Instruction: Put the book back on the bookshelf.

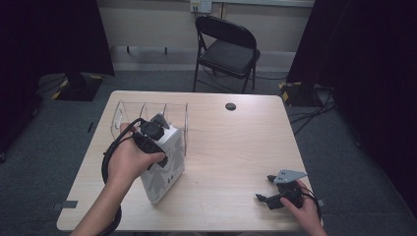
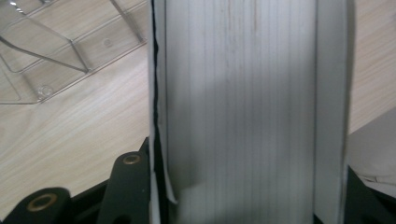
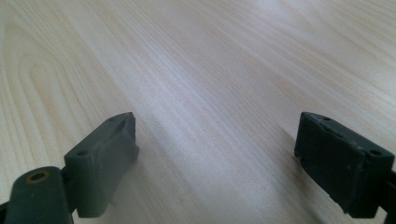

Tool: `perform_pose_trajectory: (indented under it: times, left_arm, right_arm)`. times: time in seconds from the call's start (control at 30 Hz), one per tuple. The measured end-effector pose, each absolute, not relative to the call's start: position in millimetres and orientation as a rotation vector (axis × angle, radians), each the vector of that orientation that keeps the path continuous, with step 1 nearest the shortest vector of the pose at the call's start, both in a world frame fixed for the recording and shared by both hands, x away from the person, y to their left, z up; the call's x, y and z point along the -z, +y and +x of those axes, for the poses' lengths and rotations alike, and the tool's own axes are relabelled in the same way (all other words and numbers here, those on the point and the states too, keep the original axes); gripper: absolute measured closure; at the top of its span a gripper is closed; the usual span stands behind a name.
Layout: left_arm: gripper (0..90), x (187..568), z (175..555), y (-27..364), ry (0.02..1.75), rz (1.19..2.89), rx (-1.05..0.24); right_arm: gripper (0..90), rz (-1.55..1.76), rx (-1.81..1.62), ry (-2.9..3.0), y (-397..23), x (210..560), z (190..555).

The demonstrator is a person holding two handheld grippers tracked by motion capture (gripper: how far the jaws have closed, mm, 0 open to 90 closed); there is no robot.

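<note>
A thick white book [image 1: 166, 173] with a grey pattern on its cover stands on end at the table's left, leaning slightly. My left gripper [image 1: 151, 133] comes down on its top edge and is shut on it. In the left gripper view the book's [image 2: 243, 93] page edges run up between the black jaws, which press on both covers; my left gripper [image 2: 245, 189] has nothing else in it. My right gripper [image 1: 264, 188] rests low near the table's front right, held by a hand. It stands open [image 3: 215, 154] over bare wood, with nothing between its jaws.
A clear plastic divider rack [image 1: 147, 110] stands just behind the book, its slots [image 2: 42, 56] showing beside it. A small black round cap [image 1: 230, 106] sits near the back edge of the wooden table [image 1: 231, 147]. A black folding chair [image 1: 228, 46] stands beyond.
</note>
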State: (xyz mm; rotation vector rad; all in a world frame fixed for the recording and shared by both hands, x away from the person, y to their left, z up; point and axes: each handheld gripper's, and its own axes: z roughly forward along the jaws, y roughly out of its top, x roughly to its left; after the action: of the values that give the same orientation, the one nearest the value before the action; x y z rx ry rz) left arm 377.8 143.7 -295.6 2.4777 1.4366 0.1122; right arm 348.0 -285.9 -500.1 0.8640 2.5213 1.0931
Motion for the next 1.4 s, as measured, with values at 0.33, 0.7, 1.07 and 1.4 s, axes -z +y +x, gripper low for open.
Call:
perform_pose_trajectory:
  times: [0.33, 0.7, 1.07, 1.4]
  left_arm:
    - [52.9, 286.5, 390.9, 148.3, 1.481, 2.481, -0.137]
    - [52.9, 285.2, 401.1, 143.3, 1.576, 2.416, -0.136]
    - [52.9, 285.4, 408.1, 140.9, 1.616, 2.381, -0.117]
    - [53.0, 282.4, 414.1, 140.1, 1.664, 2.352, -0.130]
  right_arm:
    - [12.1, 0.864, -1.093, 2.523, -285.9, 500.1, 348.0]
    - [12.1, 0.864, -1.093, 2.523, -285.9, 500.1, 347.9]
    - [12.1, 0.864, -1.093, 2.523, -285.9, 500.1, 347.9]
    - [12.1, 0.864, -1.094, 2.523, -285.9, 500.1, 347.9]
